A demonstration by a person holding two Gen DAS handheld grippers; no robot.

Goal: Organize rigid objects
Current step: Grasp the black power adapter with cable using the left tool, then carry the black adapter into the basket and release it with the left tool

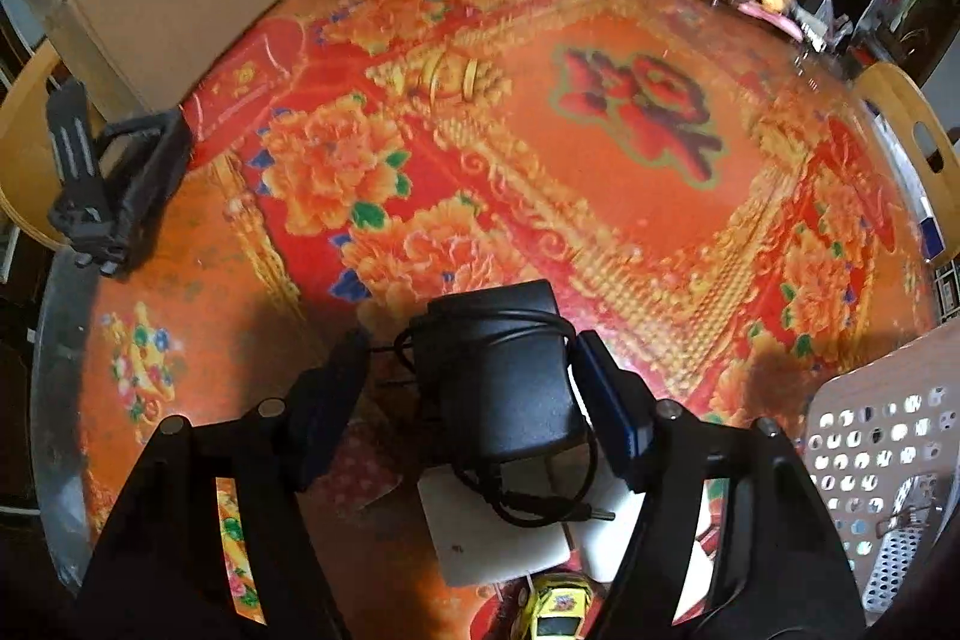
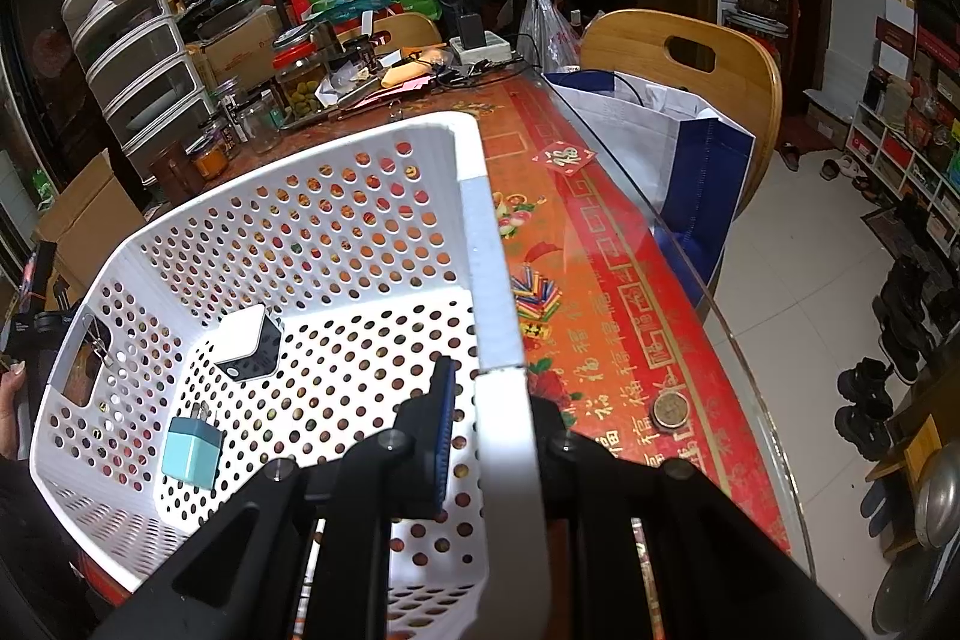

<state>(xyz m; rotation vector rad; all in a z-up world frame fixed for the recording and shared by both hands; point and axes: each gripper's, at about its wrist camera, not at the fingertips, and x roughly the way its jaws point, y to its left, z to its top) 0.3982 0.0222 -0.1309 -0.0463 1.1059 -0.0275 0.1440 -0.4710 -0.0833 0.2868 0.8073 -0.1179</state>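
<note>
Busy red floral surface [image 1: 600, 232]. Black power adapter [image 1: 504, 376] right between the left gripper [image 1: 474, 400] jaws, half-closed, not clearly pinching yet; long axis running near-to-far. Right gripper [image 2: 498, 436] clamped on basket [image 2: 480, 232] rim.

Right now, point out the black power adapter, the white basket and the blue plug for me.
black power adapter [image 1: 498, 376], left wrist view, top of its body.
white basket [image 2: 486, 244], right wrist view, its right rim.
blue plug [image 2: 192, 451], right wrist view, its front face.
</note>
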